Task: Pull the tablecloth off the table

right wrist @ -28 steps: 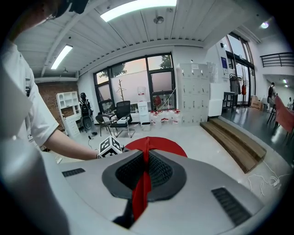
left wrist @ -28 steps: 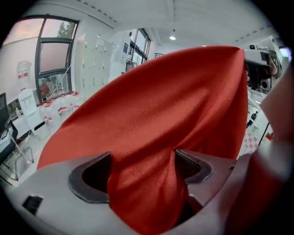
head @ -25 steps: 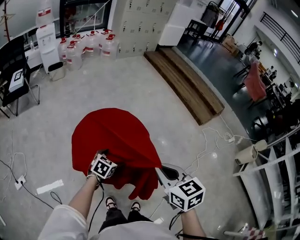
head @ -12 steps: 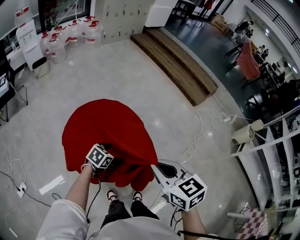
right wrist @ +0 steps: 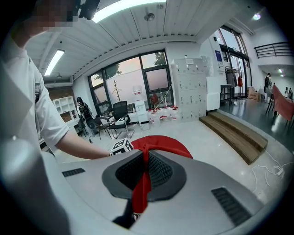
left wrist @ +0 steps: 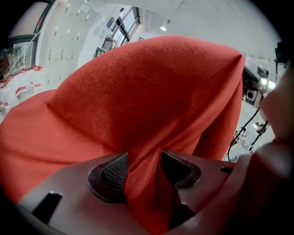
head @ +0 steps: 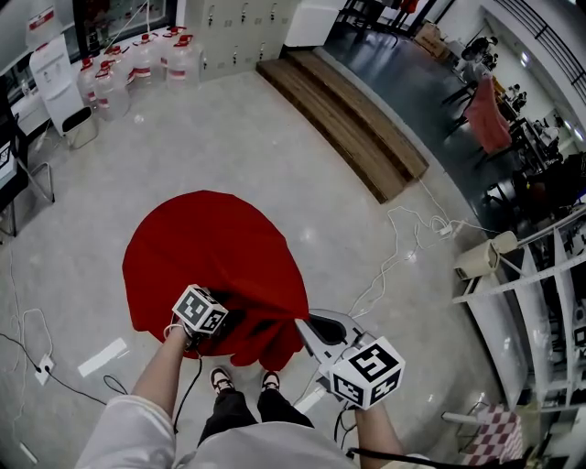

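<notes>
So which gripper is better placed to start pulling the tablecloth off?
Right. The right gripper is shut tight on the red tablecloth, pinching a thin strip at its near edge. The left gripper has just been closing its jaws round a thicker fold, so its hold looks less settled.

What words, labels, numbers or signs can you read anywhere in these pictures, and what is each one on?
Nothing here can be read.
Left marker cube, right marker cube: square patterns, no letters.
Water jugs: red labels too small.
Water dispenser: red label too small.
Lockers: door tags too small.
Wall sign, right gripper view: blurred.
Tablecloth: plain red, no print.
</notes>
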Demonstrator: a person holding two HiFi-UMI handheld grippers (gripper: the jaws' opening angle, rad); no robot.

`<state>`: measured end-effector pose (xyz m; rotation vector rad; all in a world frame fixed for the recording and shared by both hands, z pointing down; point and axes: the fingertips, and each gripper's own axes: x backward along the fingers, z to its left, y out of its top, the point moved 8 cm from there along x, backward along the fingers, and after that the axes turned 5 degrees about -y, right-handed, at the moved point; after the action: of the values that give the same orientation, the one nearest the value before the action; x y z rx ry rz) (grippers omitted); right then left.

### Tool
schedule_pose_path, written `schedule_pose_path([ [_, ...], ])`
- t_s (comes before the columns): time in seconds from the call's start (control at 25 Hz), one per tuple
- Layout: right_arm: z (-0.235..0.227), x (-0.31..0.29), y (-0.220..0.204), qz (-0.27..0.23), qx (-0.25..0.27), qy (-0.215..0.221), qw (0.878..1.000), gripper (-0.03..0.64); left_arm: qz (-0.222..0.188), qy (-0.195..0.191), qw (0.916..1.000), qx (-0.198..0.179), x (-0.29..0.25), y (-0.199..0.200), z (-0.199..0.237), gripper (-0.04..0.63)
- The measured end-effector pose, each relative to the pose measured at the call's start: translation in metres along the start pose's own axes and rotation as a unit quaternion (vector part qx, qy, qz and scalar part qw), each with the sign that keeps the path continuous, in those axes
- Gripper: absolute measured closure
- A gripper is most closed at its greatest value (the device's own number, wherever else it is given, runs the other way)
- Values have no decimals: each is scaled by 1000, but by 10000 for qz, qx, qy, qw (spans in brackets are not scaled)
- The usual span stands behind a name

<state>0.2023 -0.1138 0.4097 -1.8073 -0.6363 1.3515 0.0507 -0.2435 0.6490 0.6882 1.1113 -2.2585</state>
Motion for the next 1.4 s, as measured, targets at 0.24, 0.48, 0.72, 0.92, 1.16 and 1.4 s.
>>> schedule_pose_path([
  [0.24,2,-3,-6,109,70,35,9999,589,-25,-86,9999,-94,-5,-2,-6,466],
  [0.48,1,-8,-7,112,-42,65,9999,589,-314,37,9995,75,2,-5,-6,569],
  [0.72,-14,-5,-12,93,-344,-142,9993,589,-1146,270,9887,923,28,-24,-13,572],
  [0.92,-28,-4,-19,250,-425,-459,9977,589,-1826,496,9695,1560,61,-42,-30,574],
  [1.16,-34,-18,-32,619,-301,-550,9961,589,-2758,700,9381,1977,109,-59,-51,574],
  [1.4,-26,-33,-33,696,-68,-123,9975,589,-3338,1056,9178,1871,146,-49,-73,574],
])
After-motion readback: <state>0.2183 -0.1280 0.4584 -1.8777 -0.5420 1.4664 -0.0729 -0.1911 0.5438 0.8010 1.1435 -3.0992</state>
